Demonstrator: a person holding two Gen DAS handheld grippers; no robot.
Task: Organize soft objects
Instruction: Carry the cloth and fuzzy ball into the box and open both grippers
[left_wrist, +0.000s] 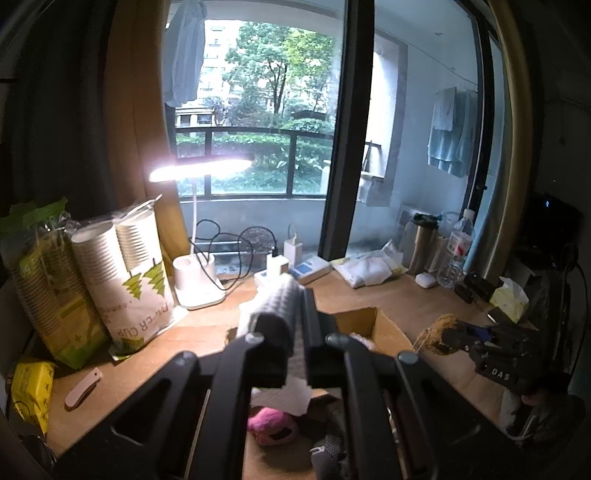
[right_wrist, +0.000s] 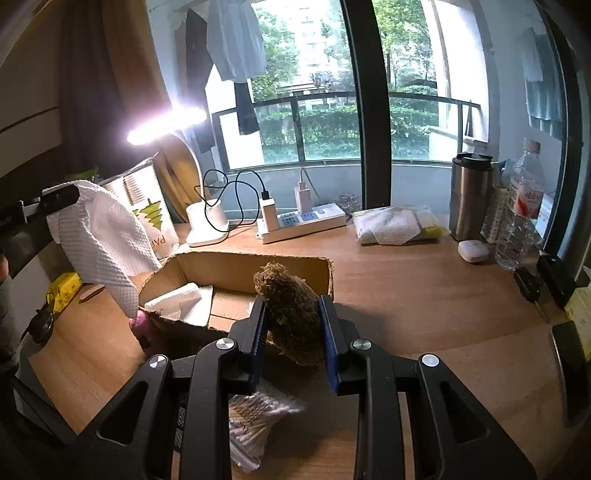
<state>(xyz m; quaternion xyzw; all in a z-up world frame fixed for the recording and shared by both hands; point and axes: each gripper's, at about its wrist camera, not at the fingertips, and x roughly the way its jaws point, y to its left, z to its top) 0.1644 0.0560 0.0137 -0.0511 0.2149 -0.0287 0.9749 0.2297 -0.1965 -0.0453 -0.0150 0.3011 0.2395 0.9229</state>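
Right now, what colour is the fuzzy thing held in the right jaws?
Brownish olive, a shaggy clump. The right wrist view shows it best, clamped between the blue pads.

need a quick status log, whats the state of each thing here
left gripper: shut on white textured paper towel
right gripper: shut on brown fuzzy sponge
cardboard box: open, white cloth inside
white desk lamp: on
steel tumbler: lidded
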